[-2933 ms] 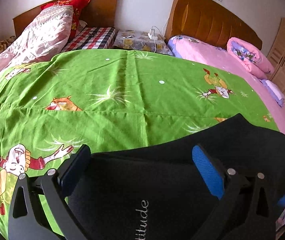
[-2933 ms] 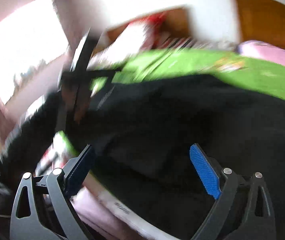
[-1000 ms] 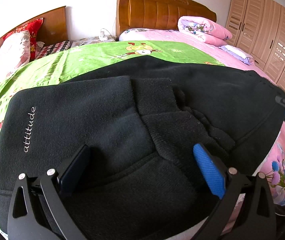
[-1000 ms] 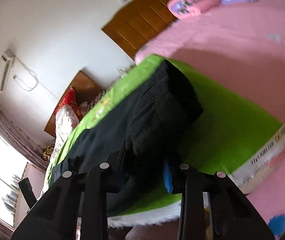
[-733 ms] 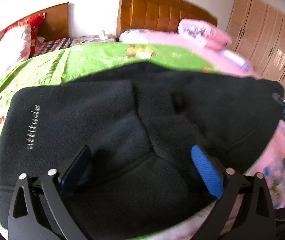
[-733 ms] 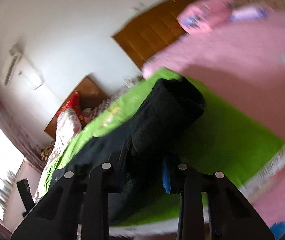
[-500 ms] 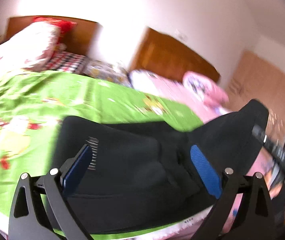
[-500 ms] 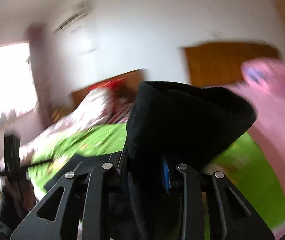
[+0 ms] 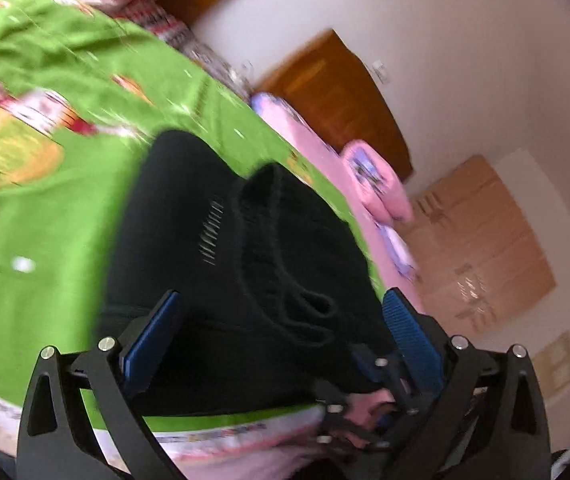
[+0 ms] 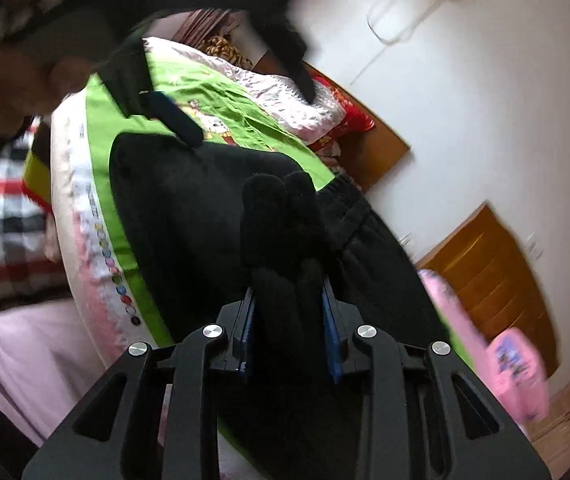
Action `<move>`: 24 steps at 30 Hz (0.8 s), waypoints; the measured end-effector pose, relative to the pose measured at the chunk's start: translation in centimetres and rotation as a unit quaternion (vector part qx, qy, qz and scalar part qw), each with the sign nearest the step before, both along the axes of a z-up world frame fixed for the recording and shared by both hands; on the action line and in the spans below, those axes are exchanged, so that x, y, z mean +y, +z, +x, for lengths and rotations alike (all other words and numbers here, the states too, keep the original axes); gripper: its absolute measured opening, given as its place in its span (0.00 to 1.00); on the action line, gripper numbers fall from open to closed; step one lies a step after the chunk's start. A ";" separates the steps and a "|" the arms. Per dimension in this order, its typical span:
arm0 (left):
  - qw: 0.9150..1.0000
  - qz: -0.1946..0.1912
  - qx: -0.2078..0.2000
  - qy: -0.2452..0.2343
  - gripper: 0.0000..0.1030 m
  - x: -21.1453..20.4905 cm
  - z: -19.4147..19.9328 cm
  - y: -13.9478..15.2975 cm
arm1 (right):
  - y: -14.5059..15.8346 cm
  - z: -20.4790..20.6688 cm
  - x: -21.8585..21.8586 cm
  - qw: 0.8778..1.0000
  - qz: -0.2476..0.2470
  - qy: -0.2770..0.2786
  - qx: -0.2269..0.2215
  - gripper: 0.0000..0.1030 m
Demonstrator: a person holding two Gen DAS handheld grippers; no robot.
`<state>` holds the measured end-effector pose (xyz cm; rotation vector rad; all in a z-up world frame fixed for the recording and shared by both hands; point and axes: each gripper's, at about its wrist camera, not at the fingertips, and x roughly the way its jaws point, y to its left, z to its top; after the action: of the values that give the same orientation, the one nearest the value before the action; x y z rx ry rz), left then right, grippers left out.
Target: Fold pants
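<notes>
The black fleece pants (image 9: 221, 264) lie folded on the green cartoon sheet (image 9: 45, 208) near the bed's front edge. My left gripper (image 9: 281, 336) is open, its blue pads on either side of the pants without closing. My right gripper (image 10: 289, 320) is shut on a thick bunch of the black pants (image 10: 281, 220) and holds that fold up over the rest of the garment. In the right wrist view the left gripper's finger (image 10: 173, 116) shows at the pants' far corner. The view is motion-blurred.
A pink bed (image 9: 317, 148) with a rolled pink quilt (image 9: 381, 188) lies beside the green one. Wooden headboards (image 9: 337, 92) and a wardrobe (image 9: 481, 240) stand along the wall. Pillows and a quilt (image 10: 285, 96) are piled at the head.
My right gripper has carried the held fold of pants up and across over the garment. My left gripper has swung and tilted, staying open over the pants.
</notes>
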<state>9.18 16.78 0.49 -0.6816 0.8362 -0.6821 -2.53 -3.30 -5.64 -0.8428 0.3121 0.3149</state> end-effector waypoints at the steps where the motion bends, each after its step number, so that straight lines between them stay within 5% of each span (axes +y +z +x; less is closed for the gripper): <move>1: 1.000 0.003 0.006 -0.015 0.98 -0.7 0.3 0.1 | 0.0 -0.4 0.2 1.000 -0.004 0.000 -0.007 0.29; 6: 0.993 0.084 0.057 -0.066 0.98 -5.7 2.4 0.6 | 1.2 -1.3 -0.9 0.999 0.032 0.000 -0.034 0.28; 10: 0.991 0.045 0.069 -0.108 0.98 -8.3 4.2 1.5 | 2.4 -1.9 -1.8 0.998 0.052 -0.001 -0.047 0.28; 13: 0.988 0.067 0.056 -0.124 0.96 -10.8 5.0 2.6 | 2.7 -2.0 -2.0 0.997 0.056 0.000 -0.046 0.28; 15: 0.986 0.112 0.062 -0.105 0.72 -12.0 5.9 1.9 | 2.6 -1.7 -2.1 0.998 0.056 0.004 -0.029 0.29; 16: 0.985 0.126 0.069 -0.099 0.52 -12.2 6.4 1.2 | 2.6 -1.9 -2.3 0.998 0.062 0.015 -0.017 0.36; 18: 0.982 0.135 0.098 -0.093 0.48 -11.9 7.4 -1.2 | 2.9 -2.5 -3.0 0.996 0.076 0.039 0.007 0.62; 19: 0.986 0.101 0.100 -0.093 0.49 -11.2 7.5 -2.2 | 3.3 -2.9 -3.8 0.995 0.089 0.042 0.009 0.70; 22: 0.991 0.044 0.083 -0.100 0.48 -9.3 7.1 -3.1 | 4.9 -2.7 -9.1 0.984 0.173 0.018 0.041 0.71; 24: 0.991 0.043 0.079 -0.101 0.48 -9.5 7.0 -3.1 | 5.9 -3.0 -14.5 0.960 0.270 -0.020 0.067 0.79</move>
<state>16.21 7.32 -2.57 -0.5834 1.0855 -0.7751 -5.50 -17.83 0.22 -0.2779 0.3475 0.3971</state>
